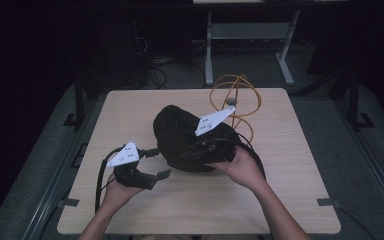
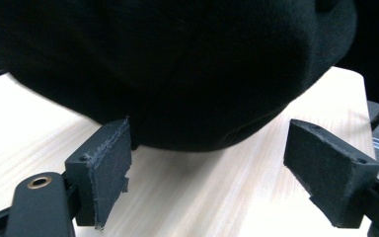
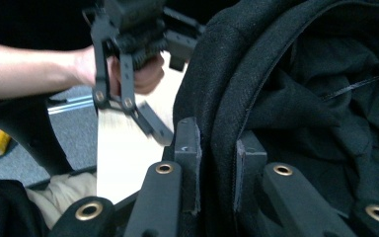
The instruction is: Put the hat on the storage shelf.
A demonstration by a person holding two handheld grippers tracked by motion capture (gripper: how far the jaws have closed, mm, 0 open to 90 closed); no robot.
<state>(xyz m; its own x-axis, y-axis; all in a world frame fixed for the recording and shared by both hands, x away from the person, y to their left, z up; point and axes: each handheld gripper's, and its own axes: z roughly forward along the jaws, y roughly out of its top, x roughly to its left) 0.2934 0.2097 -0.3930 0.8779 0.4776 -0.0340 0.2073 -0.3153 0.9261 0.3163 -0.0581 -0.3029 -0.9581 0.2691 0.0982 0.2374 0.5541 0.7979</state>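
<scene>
Right claw (image 3: 216, 163) pinches stitched rim of soft black fabric bag (image 1: 190, 137); left claw (image 2: 202, 173) spread, foam-padded, on pale woodgrain tabletop (image 1: 130, 115).

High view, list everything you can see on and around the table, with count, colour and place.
Black garment: one, bunched at the table's middle.
Table: one, light wood.
Orange cable: one, coiled at the far edge.
Desk frame: one, grey, beyond the table.
Left hand-held gripper: one, black, jaws open beside the garment.
Right hand-held gripper: one, black, clamped on the garment's edge.
Hands: left, right.
</scene>
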